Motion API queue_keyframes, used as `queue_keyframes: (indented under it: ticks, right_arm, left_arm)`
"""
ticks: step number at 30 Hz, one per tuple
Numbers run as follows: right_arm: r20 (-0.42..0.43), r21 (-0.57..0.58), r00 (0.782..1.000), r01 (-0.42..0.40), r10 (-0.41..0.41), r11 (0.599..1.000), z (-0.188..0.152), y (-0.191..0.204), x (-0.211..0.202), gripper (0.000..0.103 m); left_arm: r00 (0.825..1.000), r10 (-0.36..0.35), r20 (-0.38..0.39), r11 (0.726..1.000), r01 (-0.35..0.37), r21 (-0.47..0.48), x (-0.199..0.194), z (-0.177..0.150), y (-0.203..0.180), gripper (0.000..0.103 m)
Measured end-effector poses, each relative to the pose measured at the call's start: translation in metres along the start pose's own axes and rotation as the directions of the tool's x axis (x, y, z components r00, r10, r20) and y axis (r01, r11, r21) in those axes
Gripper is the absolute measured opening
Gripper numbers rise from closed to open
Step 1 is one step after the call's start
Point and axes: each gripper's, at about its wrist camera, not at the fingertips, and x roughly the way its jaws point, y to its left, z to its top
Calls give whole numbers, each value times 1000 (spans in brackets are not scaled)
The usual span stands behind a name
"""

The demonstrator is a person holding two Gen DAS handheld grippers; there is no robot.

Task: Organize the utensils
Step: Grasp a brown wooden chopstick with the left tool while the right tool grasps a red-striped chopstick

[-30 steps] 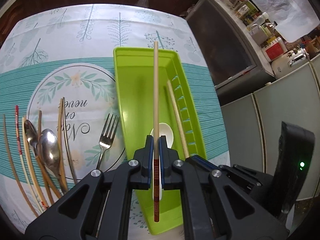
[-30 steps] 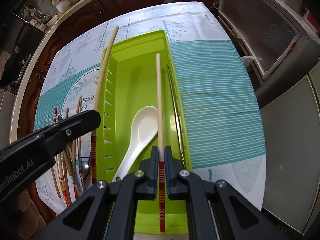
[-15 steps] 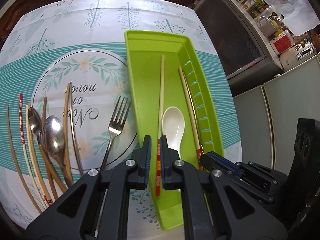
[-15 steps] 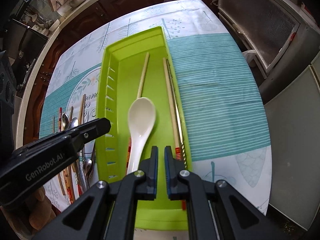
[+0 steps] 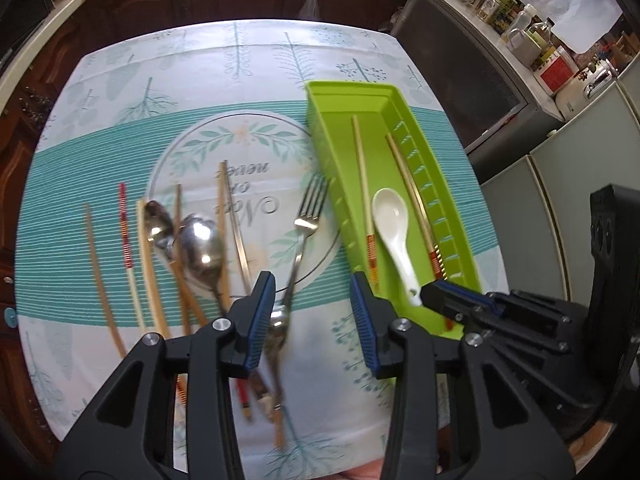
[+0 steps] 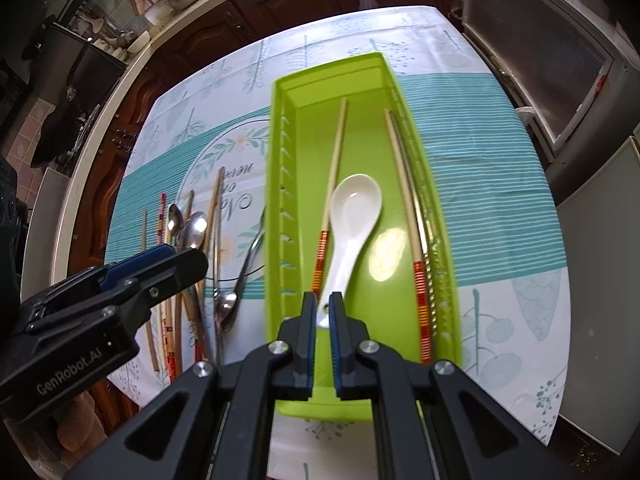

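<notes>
We are holding the left gripper (image 5: 312,316) above the patterned tablecloth (image 5: 240,64), and its jaws are opening with nothing gripped between them; the handle of the metal fork (image 5: 306,220) is only passing beneath the gap, lying on the cloth. We are keeping the right gripper (image 6: 322,320) closed and empty over the near end of the green tray (image 6: 280,128), its fingertips sitting just above the handle tip of the white ceramic spoon (image 6: 352,216). That spoon is lying in the middle of the tray, bowl pointing away from us. Beside it on the left a red-banded chopstick (image 6: 334,176) is resting on the tray floor, and another red-banded chopstick (image 6: 404,184) is lying along the tray's right wall, next to a thin metal piece we cannot identify. Left of the tray, on the cloth, the remaining utensils are waiting: the fork nearest the tray, then two metal spoons (image 5: 200,248) overlapping each other, and several loose chopsticks (image 5: 124,228), some plain wood and some with red bands, lying roughly parallel. In the right wrist view the left gripper is showing at the lower left, above those utensils.
</notes>
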Motion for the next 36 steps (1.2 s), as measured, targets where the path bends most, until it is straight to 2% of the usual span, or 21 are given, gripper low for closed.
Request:
queue_keyframes:
  ticks: [8,14,17,19,27,32,36]
  right_arm:
    - [-18,-74,999,-40,38,996,-7,41,1,6]
    - [-53,-134,996,-75,68,988,-12,79,10,6]
    - [-80,-154,993,-99,88,983,-13,99,18,7]
    - [-95,-169,991,-109,94,980,-15,112,25,7]
    - [-159,-169,982,-133,106,977,-16,143,55,7]
    - [-175,-174,980,-128,98,976,-14,151,66,7]
    - [-179,-181,979,-127,94,975,-14,155,69,7]
  left_arm:
    - [1000,29,-1,1000,-29,-6,-33,-30,61,44]
    - [996,89,30,991,-86,-99,-52,-42,122,52]
    - [995,95,10,984,-93,-153,-48,-47,150,61]
    - [995,98,-10,978,-98,-182,-41,-51,166,62]
    - [989,99,-113,956,-126,-265,5,-65,201,59]
    - [981,130,-141,949,-164,-270,19,-62,203,41]
    - [972,164,-167,947,-203,-250,26,-61,199,38]
